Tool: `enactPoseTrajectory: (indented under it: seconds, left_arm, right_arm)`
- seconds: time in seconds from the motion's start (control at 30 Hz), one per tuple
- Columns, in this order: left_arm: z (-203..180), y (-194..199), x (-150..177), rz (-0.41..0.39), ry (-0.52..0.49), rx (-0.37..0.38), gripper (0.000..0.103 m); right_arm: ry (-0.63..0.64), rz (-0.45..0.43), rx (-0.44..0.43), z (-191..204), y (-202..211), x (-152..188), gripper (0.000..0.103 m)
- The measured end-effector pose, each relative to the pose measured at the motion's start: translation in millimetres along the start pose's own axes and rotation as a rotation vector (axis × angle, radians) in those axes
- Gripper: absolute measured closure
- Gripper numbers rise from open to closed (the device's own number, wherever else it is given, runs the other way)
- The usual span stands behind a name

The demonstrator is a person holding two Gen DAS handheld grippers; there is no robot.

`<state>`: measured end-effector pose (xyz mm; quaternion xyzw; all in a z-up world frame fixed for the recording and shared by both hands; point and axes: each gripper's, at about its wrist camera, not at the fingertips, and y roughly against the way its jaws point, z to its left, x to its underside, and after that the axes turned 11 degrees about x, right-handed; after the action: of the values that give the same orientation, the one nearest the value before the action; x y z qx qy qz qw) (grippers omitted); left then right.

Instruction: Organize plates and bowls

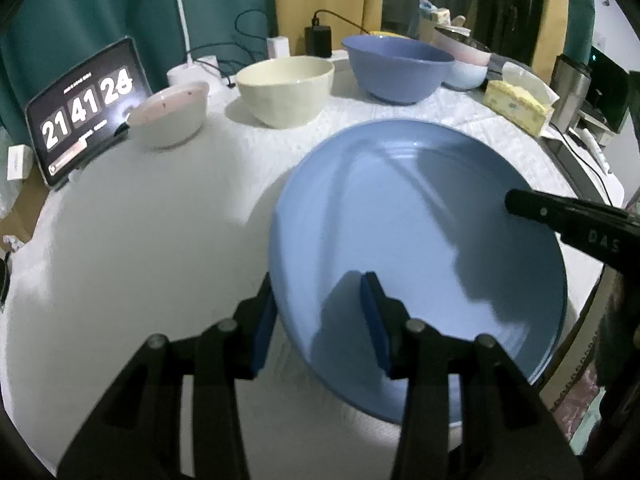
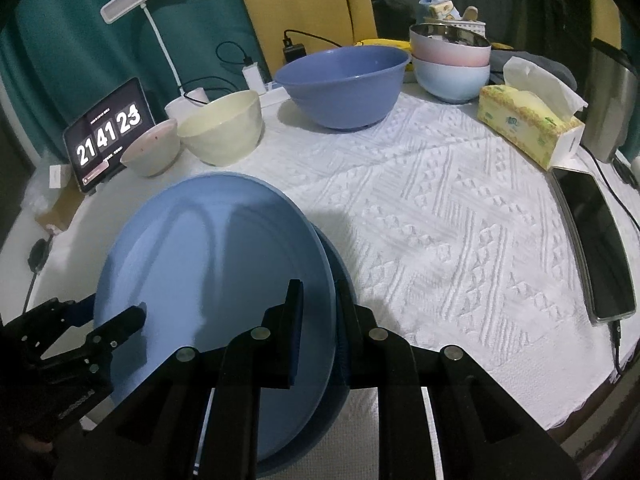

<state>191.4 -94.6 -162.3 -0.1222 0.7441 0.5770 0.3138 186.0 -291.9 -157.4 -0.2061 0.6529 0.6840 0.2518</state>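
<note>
Both tongs grip the big blue plate (image 1: pixel 416 240) by its rim: left tongs (image 1: pixel 320 320) on one side, right tongs (image 2: pixel 318 320) on the other. It hangs tilted over the tabletop (image 2: pixel 440 220). A second plate (image 2: pixel 336 280) seems hidden under it, maybe.

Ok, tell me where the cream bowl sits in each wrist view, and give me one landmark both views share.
Left wrist: the cream bowl stands upper centre, between the small pink-rimmed bowl and the big blue bowl.
Right wrist: the cream bowl stands upper left, with the same two neighbours.
Shared landmark: the clock tablet, left of the bowls in both.
</note>
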Motion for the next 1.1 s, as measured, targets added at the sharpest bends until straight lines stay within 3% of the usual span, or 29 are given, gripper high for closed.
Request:
enactPoseTrajectory:
  seconds: [0.6, 0.7, 1.1]
  left_arm:
    - [5.5, 16.0, 2.5, -0.033, 0.008, 0.000, 0.056]
    - [8.8, 19.0, 1.9, -0.042, 0.017, -0.003, 0.056]
    - [15.7, 19.6, 0.7, -0.053, 0.039, 0.002, 0.056]
  right_arm:
    - [0.053, -0.044, 0.081, 6.9, 15.1, 2.4, 0.085]
    - [0.084, -0.091, 0.146, 11.2, 20.9, 2.0, 0.070]
    - [0.047, -0.059, 0.122, 0.6, 15.6, 1.2, 0.070]
